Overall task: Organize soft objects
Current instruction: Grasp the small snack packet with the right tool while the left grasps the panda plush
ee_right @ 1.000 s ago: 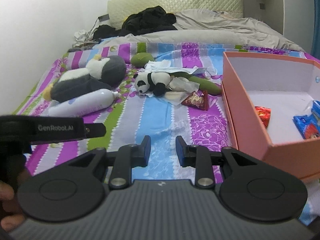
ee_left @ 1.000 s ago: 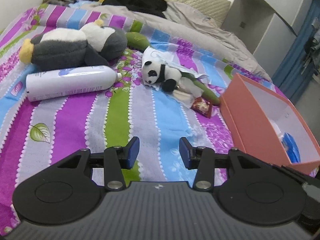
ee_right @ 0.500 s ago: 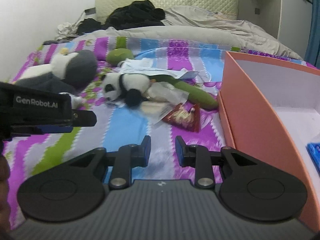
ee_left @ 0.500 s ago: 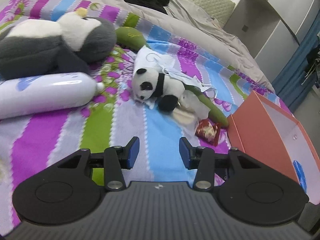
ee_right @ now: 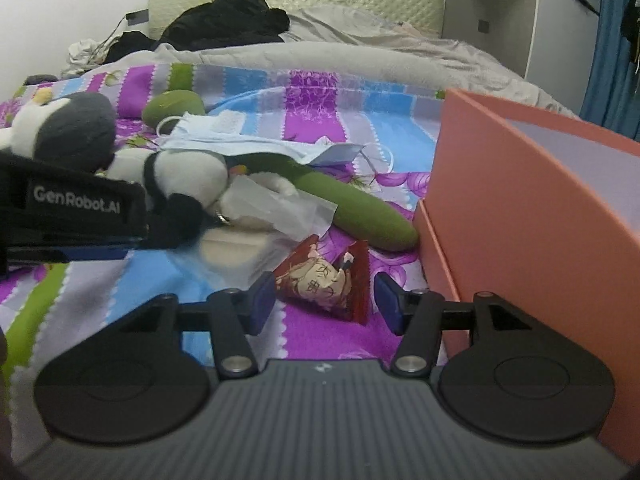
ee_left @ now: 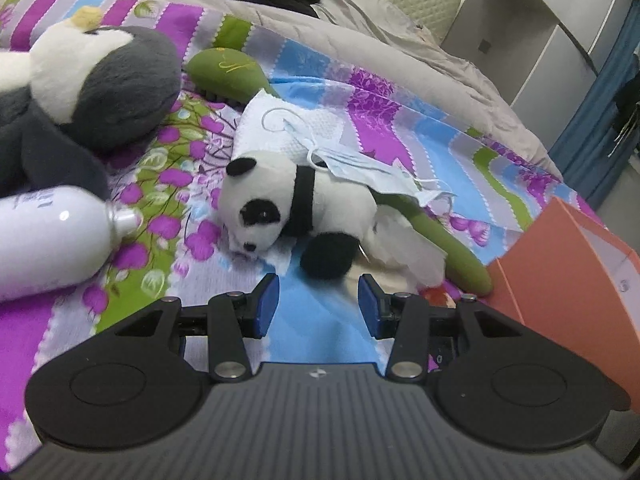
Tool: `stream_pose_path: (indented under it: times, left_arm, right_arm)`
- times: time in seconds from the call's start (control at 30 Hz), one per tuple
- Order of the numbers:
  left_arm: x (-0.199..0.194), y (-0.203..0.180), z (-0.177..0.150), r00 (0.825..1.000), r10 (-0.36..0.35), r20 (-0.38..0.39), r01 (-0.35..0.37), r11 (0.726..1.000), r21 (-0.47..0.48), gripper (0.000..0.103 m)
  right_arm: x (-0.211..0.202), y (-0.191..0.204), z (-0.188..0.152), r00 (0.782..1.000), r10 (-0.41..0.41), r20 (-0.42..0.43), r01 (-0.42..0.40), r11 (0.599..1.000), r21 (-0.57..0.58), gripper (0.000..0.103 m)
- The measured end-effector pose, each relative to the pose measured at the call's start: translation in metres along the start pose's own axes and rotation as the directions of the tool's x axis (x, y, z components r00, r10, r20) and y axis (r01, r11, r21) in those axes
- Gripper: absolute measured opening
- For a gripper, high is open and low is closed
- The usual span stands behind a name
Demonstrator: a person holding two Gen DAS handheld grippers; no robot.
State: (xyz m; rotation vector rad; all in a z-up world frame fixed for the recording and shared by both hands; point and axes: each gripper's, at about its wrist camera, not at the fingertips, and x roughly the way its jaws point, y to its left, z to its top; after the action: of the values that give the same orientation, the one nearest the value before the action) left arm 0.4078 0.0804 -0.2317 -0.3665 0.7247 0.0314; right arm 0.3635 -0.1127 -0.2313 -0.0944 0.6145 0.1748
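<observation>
Right gripper (ee_right: 324,304) nearer, jaws just widening, straddling snack packet (ee_right: 326,278), box wall (ee_right: 520,216) alongside.

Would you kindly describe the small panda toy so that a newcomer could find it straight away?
Start at the striped bedspread and find the orange box at its right. To the left of the box lies a long green plush, and the panda toy rests against it. Unlike the bigger grey penguin nearby, it is small, black and white, with a blue face mask draped over its back.
</observation>
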Motion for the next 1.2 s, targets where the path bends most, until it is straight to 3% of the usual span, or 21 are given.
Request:
stream_pose_path:
  times: [0.27, 0.37, 0.4, 0.43, 0.63, 0.9, 1.2]
  left_arm:
    - [0.023, -0.003, 0.005, 0.999, 0.025, 0.020, -0.026, 0.999, 0.032, 0.050]
    - [0.026, -0.005, 0.006, 0.999, 0.023, 0.027, -0.023, 0.999, 0.031, 0.046]
    - [0.027, -0.006, 0.006, 0.999, 0.021, 0.030, -0.022, 0.999, 0.030, 0.039]
    - [0.027, -0.007, 0.005, 0.999, 0.013, 0.029, -0.014, 0.999, 0.030, 0.031]
    - [0.024, -0.008, 0.005, 0.999, -0.005, 0.038, 0.005, 1.000, 0.012, 0.022]
    - [-0.007, -0.003, 0.001, 0.999, -0.018, 0.051, 0.019, 1.000, -0.010, 0.017]
    - [-0.067, -0.001, -0.020, 0.998, -0.034, 0.049, 0.034, 0.999, -0.012, 0.015]
  right_arm:
    - [0.017, 0.003, 0.004, 1.000, 0.001, -0.022, -0.001, 1.000, 0.001, 0.062]
    - [0.018, 0.003, 0.005, 1.000, 0.004, -0.026, -0.004, 1.000, 0.002, 0.062]
    - [0.017, 0.003, 0.005, 1.000, 0.006, -0.026, -0.006, 1.000, 0.005, 0.061]
    - [0.017, 0.002, 0.005, 1.000, 0.007, -0.026, -0.007, 1.000, 0.008, 0.061]
    - [0.012, -0.002, 0.006, 1.000, 0.007, -0.021, -0.006, 1.000, 0.028, 0.044]
    - [-0.007, -0.003, 0.005, 0.999, 0.025, -0.021, -0.024, 0.999, 0.028, 0.037]
    - [-0.050, 0.004, -0.003, 0.999, 0.047, -0.014, -0.047, 0.999, 0.017, 0.035]
